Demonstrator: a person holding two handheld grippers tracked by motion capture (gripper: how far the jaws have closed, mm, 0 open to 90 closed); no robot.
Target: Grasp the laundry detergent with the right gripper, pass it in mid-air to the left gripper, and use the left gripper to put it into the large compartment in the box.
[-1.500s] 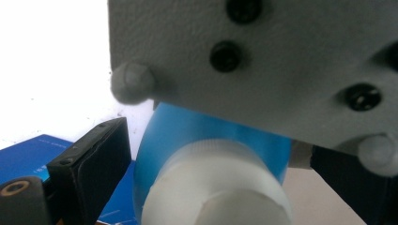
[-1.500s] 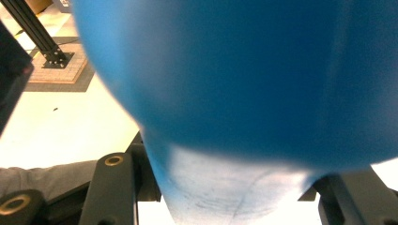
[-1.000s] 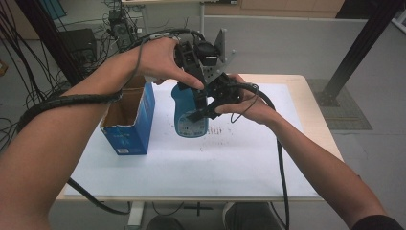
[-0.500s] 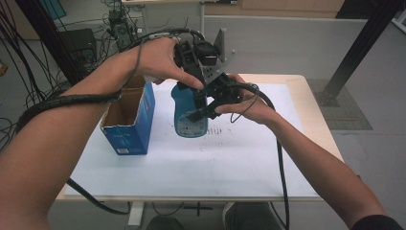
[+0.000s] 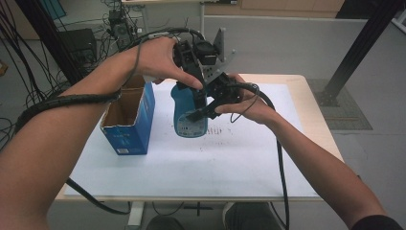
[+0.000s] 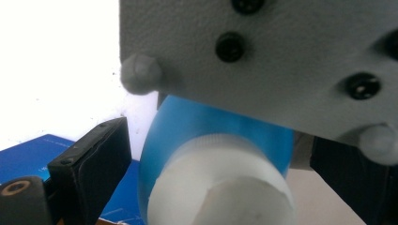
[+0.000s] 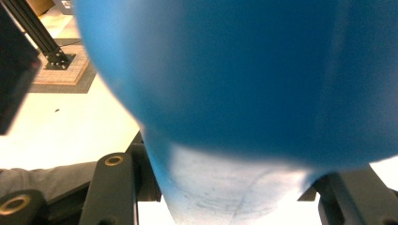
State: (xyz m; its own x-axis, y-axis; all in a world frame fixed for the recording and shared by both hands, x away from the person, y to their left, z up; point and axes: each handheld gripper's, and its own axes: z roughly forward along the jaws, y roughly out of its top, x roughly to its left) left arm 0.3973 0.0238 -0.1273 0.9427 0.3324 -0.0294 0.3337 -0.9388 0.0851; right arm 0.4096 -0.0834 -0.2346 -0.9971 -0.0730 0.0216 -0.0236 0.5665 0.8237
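Observation:
A blue plastic bottle (image 5: pixel 189 122) with a white cap stands upright over the middle of the white-topped table (image 5: pixel 268 163); whether its base touches the table I cannot tell. My right gripper (image 5: pixel 198 114) comes in from the right and is shut on the bottle's body (image 7: pixel 234 70), one black jaw on each side. My left gripper (image 5: pixel 194 91) points down over the bottle's top. In the left gripper view its jaws straddle the white cap (image 6: pixel 220 187) and the blue shoulder (image 6: pixel 211 131), with a thin gap on each side. The right gripper's grey plate (image 6: pixel 263 47) hangs just above.
An open blue cardboard box (image 5: pixel 127 129) stands left of the bottle, close to my left forearm. A black frame post (image 5: pixel 364 43) rises off the table's far right corner. Cables and equipment crowd the floor at the far left.

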